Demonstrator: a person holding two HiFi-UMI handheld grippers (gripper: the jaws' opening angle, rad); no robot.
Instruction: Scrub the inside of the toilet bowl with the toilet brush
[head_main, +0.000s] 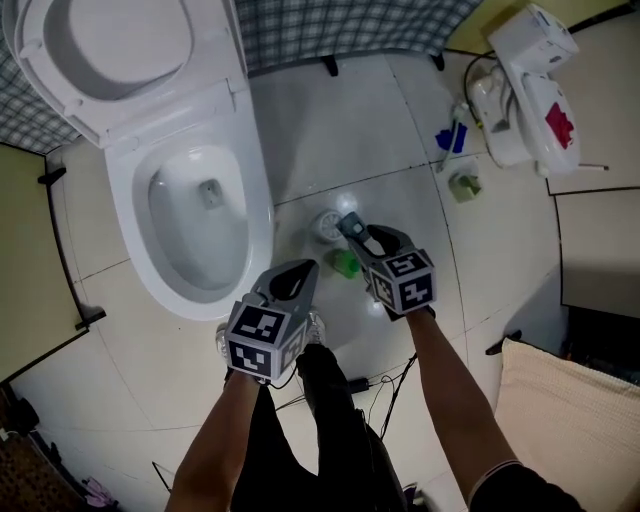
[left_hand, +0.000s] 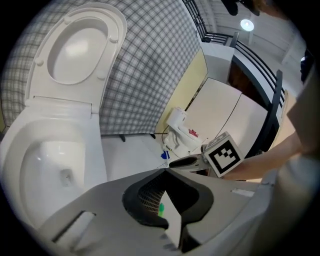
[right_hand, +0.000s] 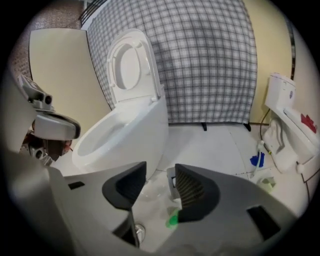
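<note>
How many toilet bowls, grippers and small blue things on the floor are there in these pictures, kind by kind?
Toilet bowl: 1
Grippers: 2 (left gripper, fingers together; right gripper, fingers apart)
Blue thing on the floor: 1
Total: 4

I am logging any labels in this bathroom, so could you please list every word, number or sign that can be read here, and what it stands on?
No text can be read in any view.
Red mark on the white unit: too blurred to read.
Marker cubes: only black-and-white square patterns, no letters or numbers.
</note>
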